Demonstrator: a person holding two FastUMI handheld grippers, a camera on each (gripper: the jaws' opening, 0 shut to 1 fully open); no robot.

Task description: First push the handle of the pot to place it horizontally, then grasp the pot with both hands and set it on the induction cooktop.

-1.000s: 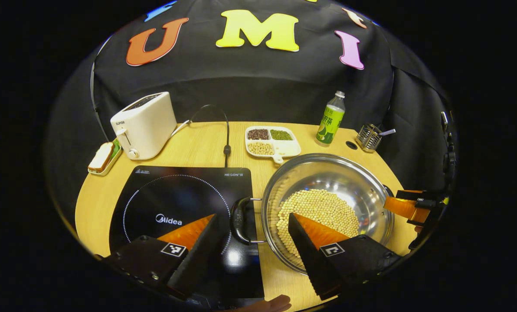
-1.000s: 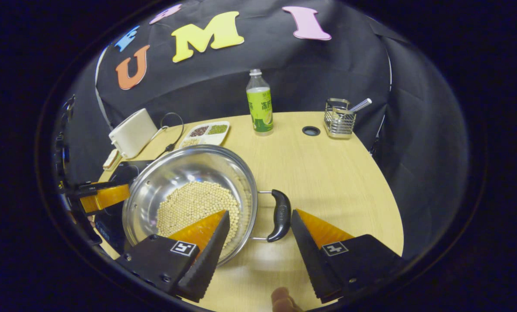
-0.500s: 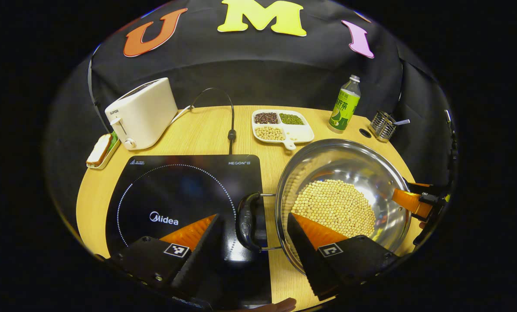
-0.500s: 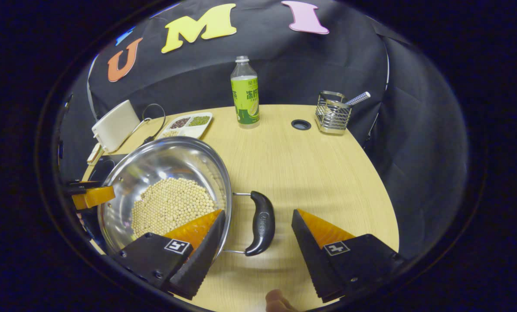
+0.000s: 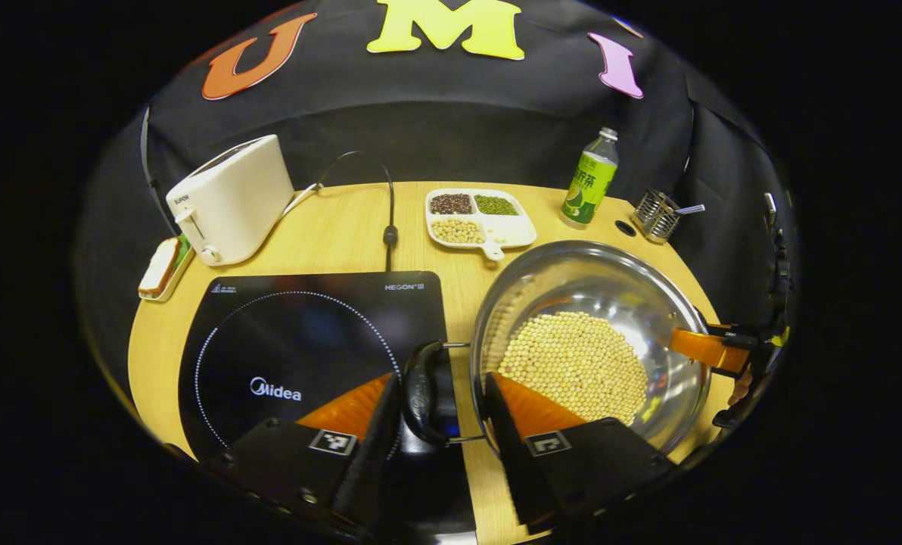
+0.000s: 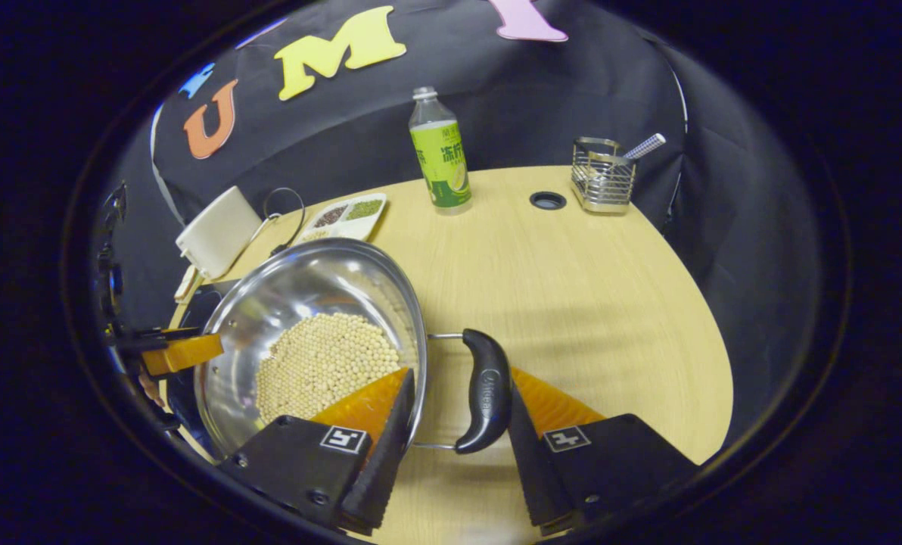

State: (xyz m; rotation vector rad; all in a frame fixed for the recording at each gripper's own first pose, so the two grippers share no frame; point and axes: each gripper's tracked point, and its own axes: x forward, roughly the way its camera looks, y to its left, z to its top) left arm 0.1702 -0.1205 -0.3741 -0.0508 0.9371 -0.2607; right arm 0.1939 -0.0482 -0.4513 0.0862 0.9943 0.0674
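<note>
Two views cover this moment. In the left gripper view, the left gripper point(image 5: 437, 412) straddles the black curved left handle point(image 5: 419, 392) of the wide stainless-steel pot point(image 5: 589, 342), one finger just outside the grip, the other between grip and pot wall. The fingers are narrowed around the handle, but whether both press on it I cannot tell. The pot sits on the pale wooden round table point(image 5: 330, 235), just right of the black glass induction cooktop point(image 5: 307, 344), its left handle reaching over the cooktop's edge. A layer of yellow soybeans point(image 5: 576, 365) covers the pot's bottom. Across the pot, the right gripper point(image 5: 712, 350) shows at the far rim.

In the right gripper view, the right gripper point(image 6: 460, 412) brackets the black right handle point(image 6: 485, 390) the same way, one finger by the pot wall, the other close against the grip's outer side; a firm pinch cannot be confirmed. The left gripper point(image 6: 182, 352) appears beyond the pot.

By my judgement, the pot is stiff and fairly heavy with its load, its polished wall slippery, so the two opposite handles are the places to hold. The loose beans will roll if it tips, so a level, even lift matters.
</note>
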